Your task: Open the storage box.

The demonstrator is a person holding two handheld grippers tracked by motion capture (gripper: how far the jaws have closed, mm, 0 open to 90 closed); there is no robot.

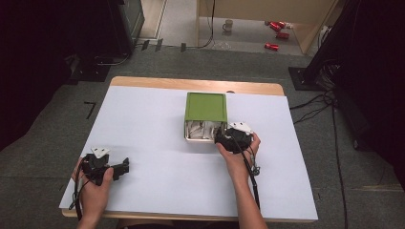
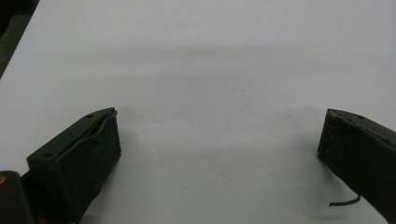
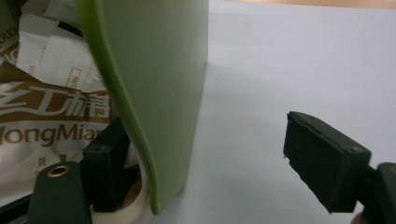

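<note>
A green box point(image 1: 205, 107) with a pale rim stands at the middle of the white-covered table point(image 1: 143, 129); white and brown printed packets point(image 1: 199, 130) show in its open near part. My right gripper point(image 1: 220, 137) is at the box's near right corner. In the right gripper view its jaws straddle the green wall point(image 3: 159, 84), one beside the packets point(image 3: 46, 116) and one out over the table, and neither pad presses on the wall, so my right gripper point(image 3: 205, 135) is open. My left gripper point(image 1: 122, 167) rests at the near left, and in the left gripper view it point(image 2: 219, 116) stands open over bare white surface.
The table's wooden far edge point(image 1: 191, 84) shows beyond the white sheet. On the floor behind lie red cans point(image 1: 276, 26) and a mug point(image 1: 228, 25). Cables point(image 1: 315, 107) trail at the right, and dark equipment point(image 1: 124, 24) stands at the back left.
</note>
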